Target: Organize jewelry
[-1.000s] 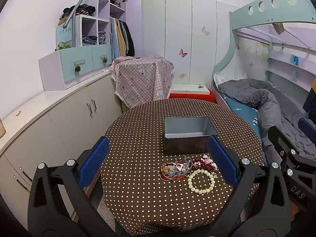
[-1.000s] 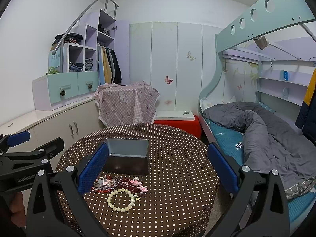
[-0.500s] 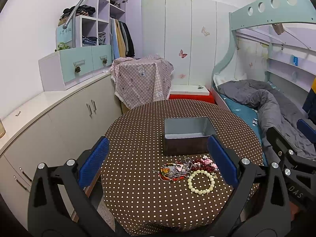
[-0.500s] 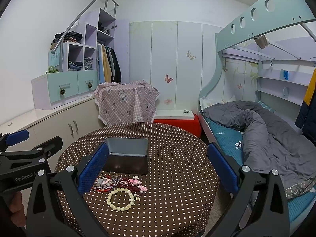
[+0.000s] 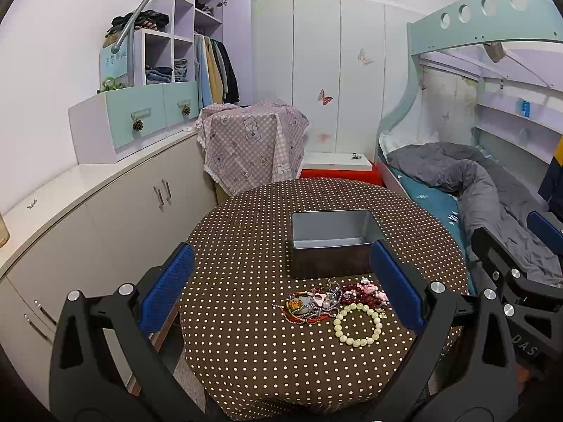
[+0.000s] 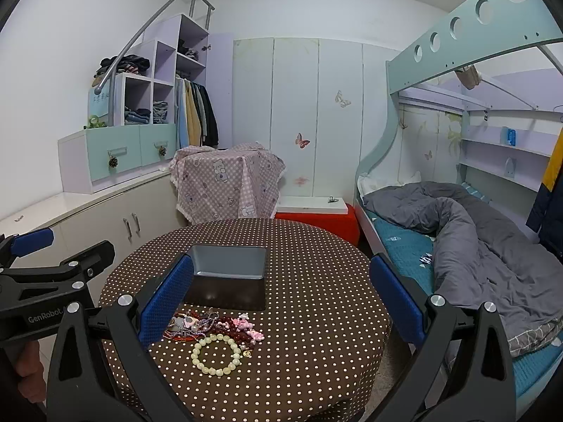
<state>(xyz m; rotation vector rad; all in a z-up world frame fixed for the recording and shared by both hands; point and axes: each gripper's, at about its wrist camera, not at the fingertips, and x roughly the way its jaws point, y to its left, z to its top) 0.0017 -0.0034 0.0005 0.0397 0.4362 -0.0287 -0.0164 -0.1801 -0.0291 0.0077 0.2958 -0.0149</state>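
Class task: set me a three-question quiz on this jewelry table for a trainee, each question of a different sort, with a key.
1. True or false: the metal box already holds some jewelry.
2. Multiple choice: the pale bead bracelet lies A) inside the box, B) on the tablecloth nearer the camera than the jewelry pile, C) in the left tongs.
3. Fill in: both the left tongs and the right tongs are ____ and hold nothing.

Key: 1 false, the box looks empty; 2 B; 3 open.
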